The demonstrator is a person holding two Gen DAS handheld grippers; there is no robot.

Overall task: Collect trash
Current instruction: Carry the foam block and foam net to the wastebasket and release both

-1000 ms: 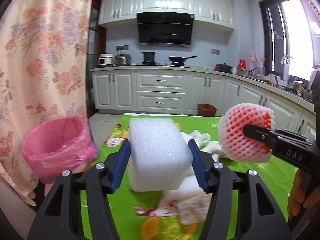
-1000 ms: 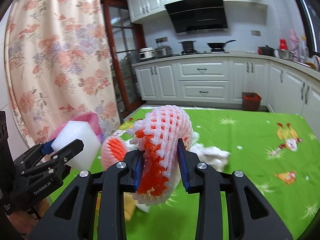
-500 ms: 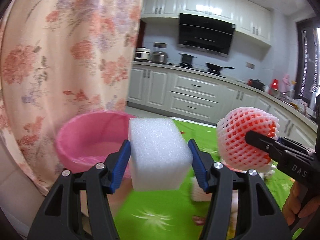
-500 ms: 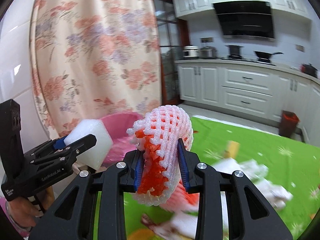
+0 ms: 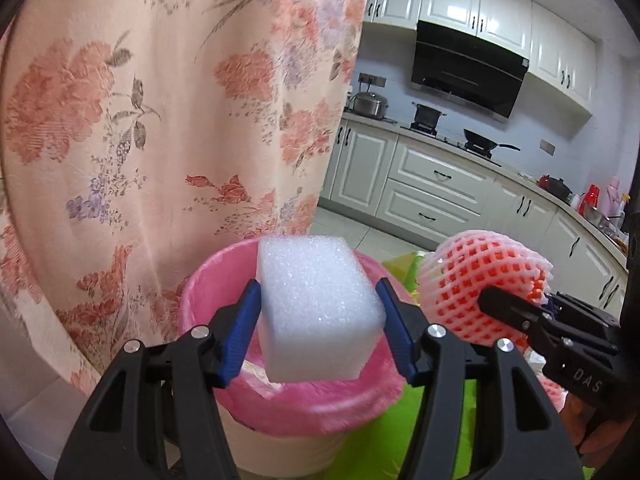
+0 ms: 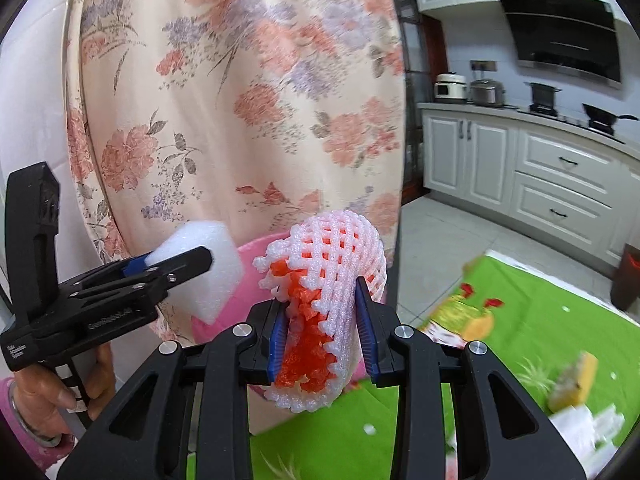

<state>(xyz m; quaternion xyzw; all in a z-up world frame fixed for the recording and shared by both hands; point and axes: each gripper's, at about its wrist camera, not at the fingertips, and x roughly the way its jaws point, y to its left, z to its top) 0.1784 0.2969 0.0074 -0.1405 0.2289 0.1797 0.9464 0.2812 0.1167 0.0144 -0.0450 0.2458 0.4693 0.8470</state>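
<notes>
Left gripper [image 5: 318, 332]: fingers clamped on white foam block [image 5: 316, 308], held above pink-lined bin [image 5: 296, 404]. Right gripper [image 6: 323, 338]: fingers pinching red-and-white foam net [image 6: 324, 312], just beside the block, near bin rim. Floral curtain [image 5: 160, 120] behind; green-covered counter [image 6: 540, 320] to the right.

both grippers swung left; foam block [image 5: 318, 306] now over pink bin [image 5: 208, 280], net sleeve [image 6: 326, 308] beside.

Home kitchen: white cabinets [image 5: 436, 176], range hood [image 5: 468, 68], stove w/ pans [image 5: 484, 145], floral curtain [image 5: 160, 120].
</notes>
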